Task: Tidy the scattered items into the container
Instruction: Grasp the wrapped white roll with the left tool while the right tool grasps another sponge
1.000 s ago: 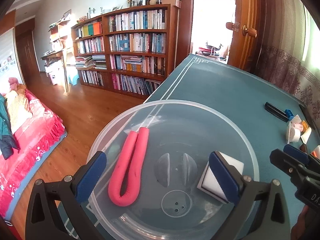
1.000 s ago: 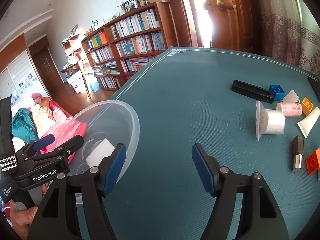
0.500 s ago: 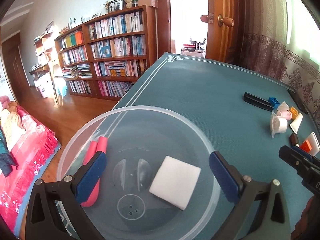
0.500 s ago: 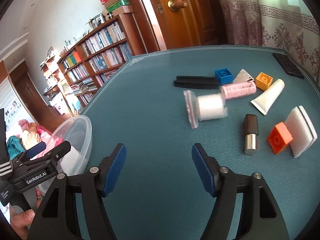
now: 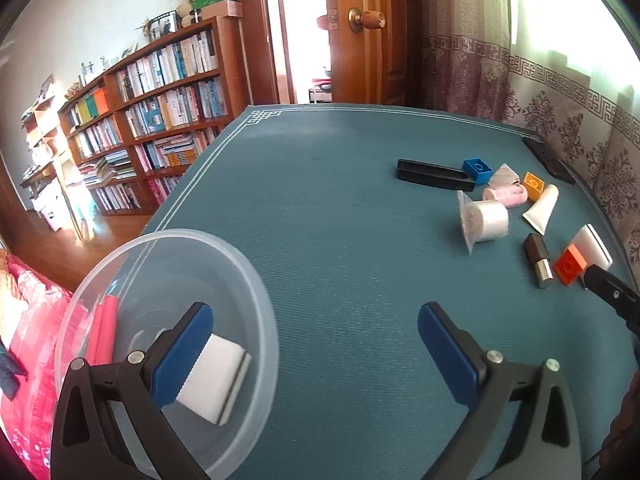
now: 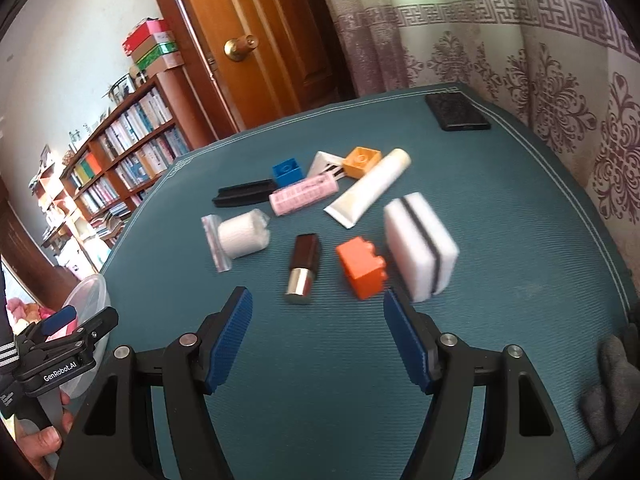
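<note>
Over the teal worktop (image 6: 520,240) the right claw (image 6: 316,312) hung spread and empty, lined up toward the orange brick (image 6: 360,268) at twelve o'clock, presumably next. At nine o'clock the left claw (image 5: 312,344), also spread, waited by the container (image 5: 256,320).

The left gripper (image 5: 312,346) has swung right off the bowl (image 5: 256,292), which now sits low at the left of its view with only its left finger over the sponge (image 5: 214,380) inside. The right gripper (image 6: 318,340) has turned from the bowl to the scattered pile, now just short of the orange brick (image 6: 360,268) and lipstick (image 6: 302,268).
</note>
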Demonstrator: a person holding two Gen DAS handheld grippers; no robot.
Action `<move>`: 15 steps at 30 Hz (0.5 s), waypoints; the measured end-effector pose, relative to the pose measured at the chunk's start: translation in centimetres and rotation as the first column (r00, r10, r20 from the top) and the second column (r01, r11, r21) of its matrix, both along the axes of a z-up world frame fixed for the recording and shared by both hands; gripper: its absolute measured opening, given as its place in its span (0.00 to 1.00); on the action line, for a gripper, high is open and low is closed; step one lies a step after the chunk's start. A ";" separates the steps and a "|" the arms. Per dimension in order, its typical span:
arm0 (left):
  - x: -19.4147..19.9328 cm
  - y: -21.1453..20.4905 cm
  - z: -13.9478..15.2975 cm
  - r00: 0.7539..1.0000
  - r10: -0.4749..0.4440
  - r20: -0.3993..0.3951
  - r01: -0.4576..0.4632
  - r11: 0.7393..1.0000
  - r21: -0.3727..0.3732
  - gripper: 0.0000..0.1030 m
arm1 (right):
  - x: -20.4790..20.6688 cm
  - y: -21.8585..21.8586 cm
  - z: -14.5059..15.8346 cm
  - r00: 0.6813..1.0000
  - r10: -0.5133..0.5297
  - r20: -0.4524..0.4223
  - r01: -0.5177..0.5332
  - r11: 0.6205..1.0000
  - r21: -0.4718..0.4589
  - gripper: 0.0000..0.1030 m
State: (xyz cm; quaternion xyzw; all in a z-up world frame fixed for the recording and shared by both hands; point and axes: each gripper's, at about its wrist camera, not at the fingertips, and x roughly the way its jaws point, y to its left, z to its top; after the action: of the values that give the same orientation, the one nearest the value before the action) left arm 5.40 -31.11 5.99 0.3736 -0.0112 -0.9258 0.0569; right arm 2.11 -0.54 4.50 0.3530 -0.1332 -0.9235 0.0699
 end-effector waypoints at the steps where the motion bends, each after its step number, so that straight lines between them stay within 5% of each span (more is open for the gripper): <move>1: -0.2 0.7 0.0 1.000 -0.014 0.004 0.014 1.000 0.000 1.00 | 0.1 0.7 -0.1 1.000 -0.017 0.003 0.017 1.000 0.006 0.70; 15: -4.5 6.3 -0.5 0.988 -0.147 0.054 0.144 0.987 0.067 1.00 | -0.7 5.4 -1.6 0.992 -0.118 0.037 0.116 0.992 0.057 0.70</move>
State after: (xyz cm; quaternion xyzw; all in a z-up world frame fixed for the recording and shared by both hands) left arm 0.85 -24.85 5.53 0.4004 -0.0108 -0.9160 -0.0231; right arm 1.43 4.86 2.86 0.3649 -0.1296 -0.9220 0.0033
